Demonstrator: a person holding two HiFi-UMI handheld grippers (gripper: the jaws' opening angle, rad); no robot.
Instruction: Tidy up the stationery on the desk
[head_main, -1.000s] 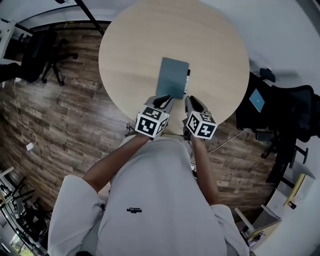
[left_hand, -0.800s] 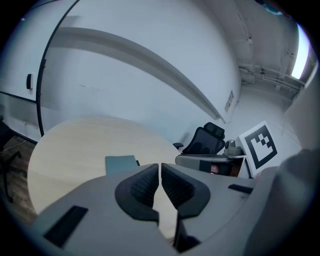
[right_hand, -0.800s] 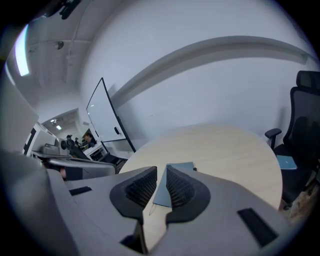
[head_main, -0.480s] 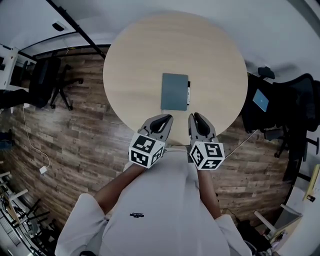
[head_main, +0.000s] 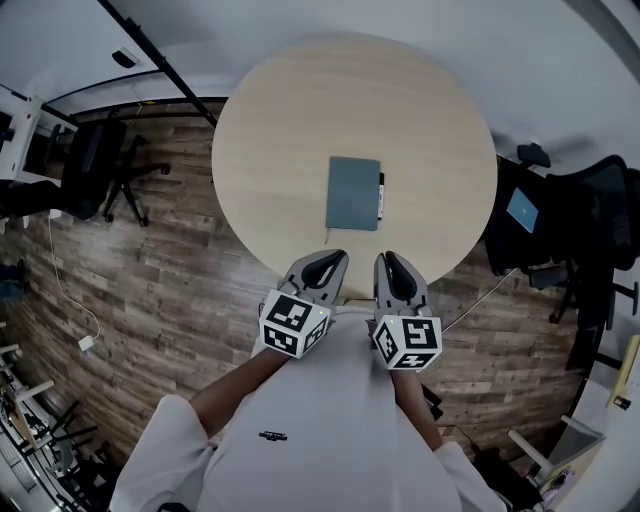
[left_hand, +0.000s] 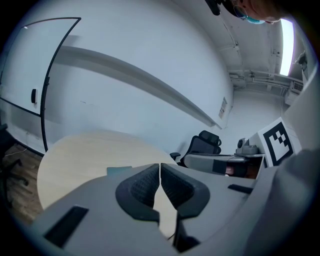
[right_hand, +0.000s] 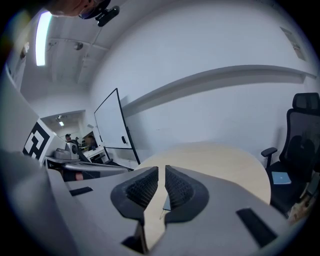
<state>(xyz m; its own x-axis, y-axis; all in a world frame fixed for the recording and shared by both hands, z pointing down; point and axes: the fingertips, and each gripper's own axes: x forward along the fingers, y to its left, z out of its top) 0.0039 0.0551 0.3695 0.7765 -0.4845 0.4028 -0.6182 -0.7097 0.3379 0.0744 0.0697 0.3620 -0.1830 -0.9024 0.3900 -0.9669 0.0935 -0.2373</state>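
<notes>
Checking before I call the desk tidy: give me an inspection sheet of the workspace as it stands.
Surface: round wooden table, holding only the two items below.
Job's things: grey notebook lies flat mid-table; black pen lies beside its right edge.
Clutter: nothing seen.
Grippers: left gripper shut, empty; right gripper has just been closing, narrow gap showing, nothing between its jaws; both at the table's near edge.
Cables: white cable on the floor at left; another cable by the table's right side.
Surroundings: wood floor; left office chair; right office chair.
</notes>
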